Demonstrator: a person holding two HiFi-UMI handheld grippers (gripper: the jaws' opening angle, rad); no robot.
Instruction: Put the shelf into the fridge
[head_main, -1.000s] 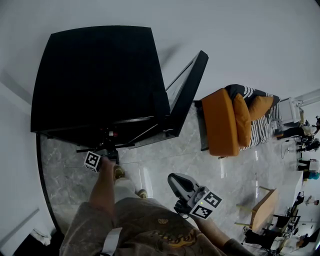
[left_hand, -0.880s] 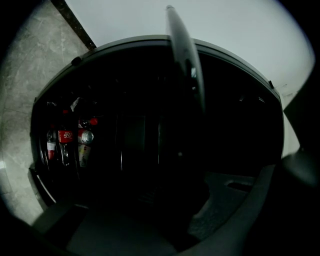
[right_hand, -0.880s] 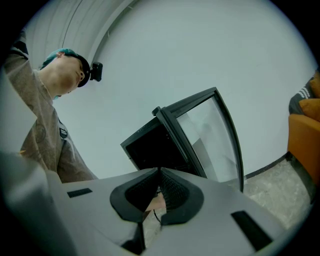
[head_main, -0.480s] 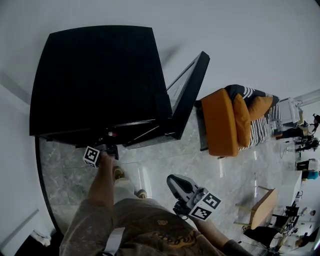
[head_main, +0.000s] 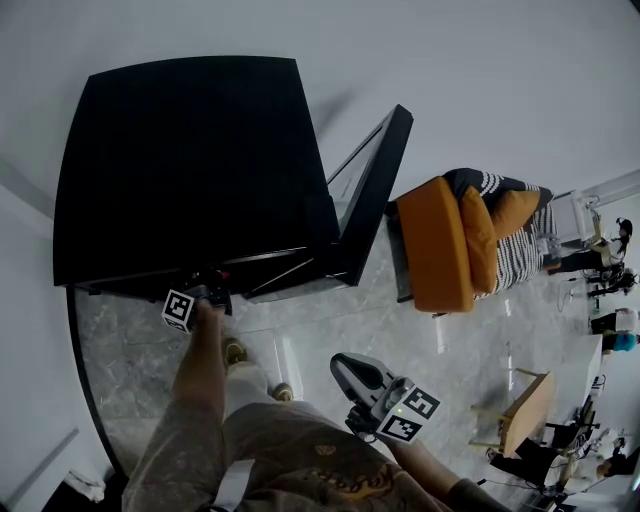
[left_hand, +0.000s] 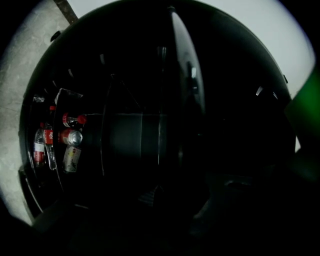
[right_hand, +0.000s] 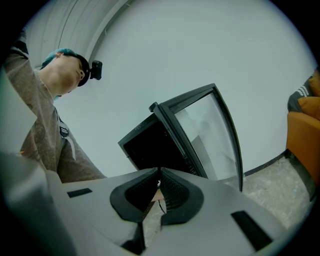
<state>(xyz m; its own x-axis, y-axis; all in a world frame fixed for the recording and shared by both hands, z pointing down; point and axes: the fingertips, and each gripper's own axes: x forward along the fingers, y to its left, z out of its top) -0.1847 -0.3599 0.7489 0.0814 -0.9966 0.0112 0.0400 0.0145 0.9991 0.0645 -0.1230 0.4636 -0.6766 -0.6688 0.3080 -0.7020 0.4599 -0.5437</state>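
Observation:
The black fridge (head_main: 190, 160) is seen from above, its glass door (head_main: 370, 190) swung open to the right. My left gripper (head_main: 205, 297) reaches into the fridge's open front, with only its marker cube and rear showing. The left gripper view is nearly black. A faint grey flat panel (left_hand: 132, 137), possibly the shelf, lies ahead of the jaws, and how they stand is hidden in the dark. My right gripper (head_main: 345, 368) hangs near my body. Its pads (right_hand: 170, 192) are pressed together with nothing between them, and it points at the fridge (right_hand: 150, 145).
Bottles and cans (left_hand: 70, 137) sit inside the fridge at the left of the left gripper view. An orange sofa (head_main: 440, 245) with striped cushions stands right of the door. A wooden table (head_main: 530, 415) is at the far right. The floor is marble tile.
My left gripper has edged a little further into the fridge's front. The right gripper has barely shifted.

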